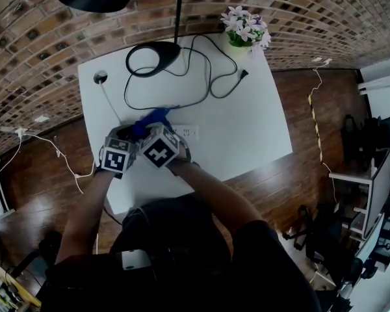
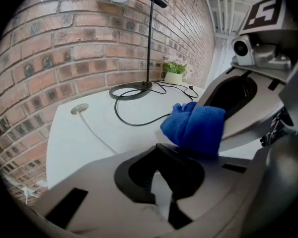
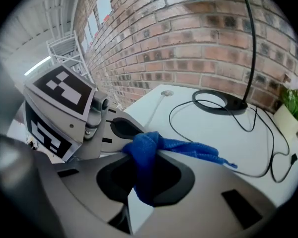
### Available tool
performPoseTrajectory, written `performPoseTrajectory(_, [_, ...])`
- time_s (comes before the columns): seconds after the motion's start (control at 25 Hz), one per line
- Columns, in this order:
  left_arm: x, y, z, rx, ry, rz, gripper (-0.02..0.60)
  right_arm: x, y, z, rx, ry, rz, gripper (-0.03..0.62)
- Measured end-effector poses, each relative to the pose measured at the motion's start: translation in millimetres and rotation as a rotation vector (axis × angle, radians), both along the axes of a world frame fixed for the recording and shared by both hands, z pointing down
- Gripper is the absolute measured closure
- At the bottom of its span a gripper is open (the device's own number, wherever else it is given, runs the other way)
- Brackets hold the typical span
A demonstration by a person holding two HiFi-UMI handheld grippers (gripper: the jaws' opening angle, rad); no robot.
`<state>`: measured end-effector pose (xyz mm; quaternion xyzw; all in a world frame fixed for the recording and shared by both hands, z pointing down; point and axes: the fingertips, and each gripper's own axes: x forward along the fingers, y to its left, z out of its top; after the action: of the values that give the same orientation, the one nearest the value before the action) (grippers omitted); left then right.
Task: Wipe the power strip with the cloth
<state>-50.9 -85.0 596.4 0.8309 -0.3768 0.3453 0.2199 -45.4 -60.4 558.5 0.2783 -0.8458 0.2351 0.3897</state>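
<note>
On the white table (image 1: 247, 129), near its front left, my two grippers stand side by side. My right gripper (image 1: 155, 121) is shut on a blue cloth (image 1: 153, 117). In the right gripper view the cloth (image 3: 144, 145) is bunched between the jaws of the right gripper (image 3: 148, 168), with a tail trailing right. The white power strip (image 1: 187, 133) shows only partly, just right of the grippers. My left gripper (image 1: 125, 135) has its jaws together (image 2: 164, 155); I cannot tell whether anything is in them. In the left gripper view the cloth (image 2: 196, 125) hangs from the right gripper (image 2: 248, 98).
At the back of the table stands a black lamp base (image 1: 157, 57), with a black cable (image 1: 208, 77) looping over the table. A flower pot (image 1: 246, 32) sits at the far right corner. A cable hole (image 1: 101, 78) with a white cord (image 1: 110, 103) is at the left. A brick wall is behind.
</note>
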Motion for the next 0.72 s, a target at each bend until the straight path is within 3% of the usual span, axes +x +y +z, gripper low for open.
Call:
performPoseTrajectory(0.24, [1.1,1.2,0.3,-0.024,0.021,0.011,0.571,7.2,7.6,1.5,-0.097,-0.082,0.086,0.542])
performPoseTrajectory(0.48, [-0.2,1.7,-0.7,-0.023,0.029,0.019,0.571,-5.9,18.7,-2.9,0.033,0.029,-0.092,0.54])
performPoseTrajectory(0.72, [-1.3,1.9,-0.2,-0.027,0.036,0.026,0.571,-6.9,26.2,1.0,0.08,0.07,-0.14,0.537])
